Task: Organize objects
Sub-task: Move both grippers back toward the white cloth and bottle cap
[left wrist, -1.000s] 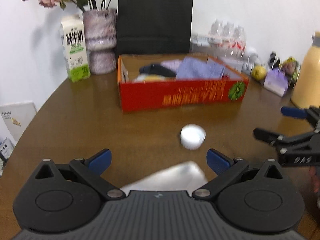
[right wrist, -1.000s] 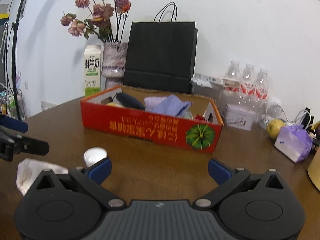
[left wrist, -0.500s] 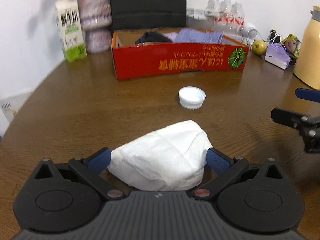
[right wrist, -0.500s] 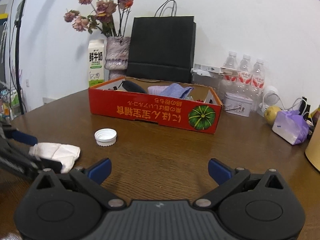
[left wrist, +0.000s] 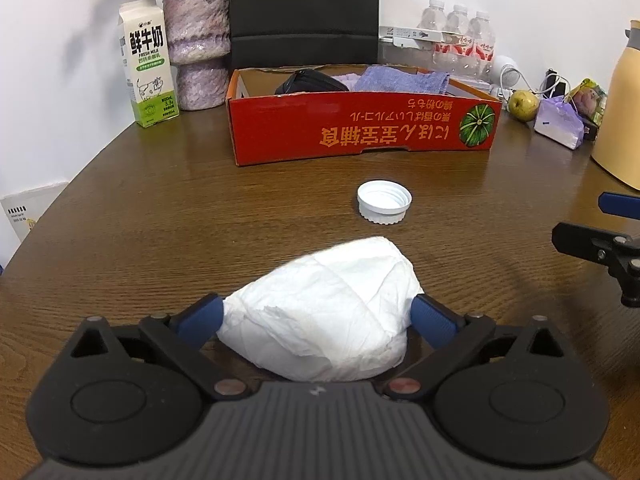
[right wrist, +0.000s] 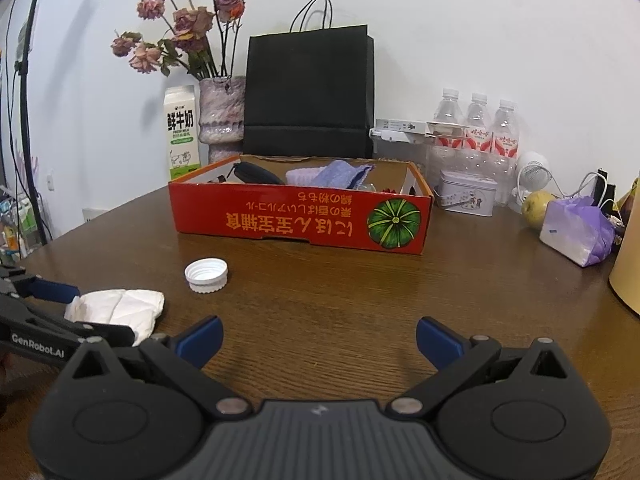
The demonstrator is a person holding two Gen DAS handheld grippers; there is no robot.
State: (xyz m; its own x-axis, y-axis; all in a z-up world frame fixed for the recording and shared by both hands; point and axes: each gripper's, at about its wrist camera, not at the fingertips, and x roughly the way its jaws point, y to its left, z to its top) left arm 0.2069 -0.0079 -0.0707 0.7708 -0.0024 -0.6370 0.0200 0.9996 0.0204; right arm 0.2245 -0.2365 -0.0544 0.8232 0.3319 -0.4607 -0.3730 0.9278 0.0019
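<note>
On the table (left wrist: 160,216), one tissue wad (left wrist: 328,316) sits between the spread left claw (left wrist: 316,316); right claw (right wrist: 318,336) gapes empty beside one cap (right wrist: 206,275).

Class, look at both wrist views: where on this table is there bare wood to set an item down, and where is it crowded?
Bare wood lies between the red cardboard box and the right gripper, right of the white plastic bottle cap. More lies left of the crumpled white tissue in the left gripper. Crowded: behind and right of the box, by the yellow-green pear and purple bag.
</note>
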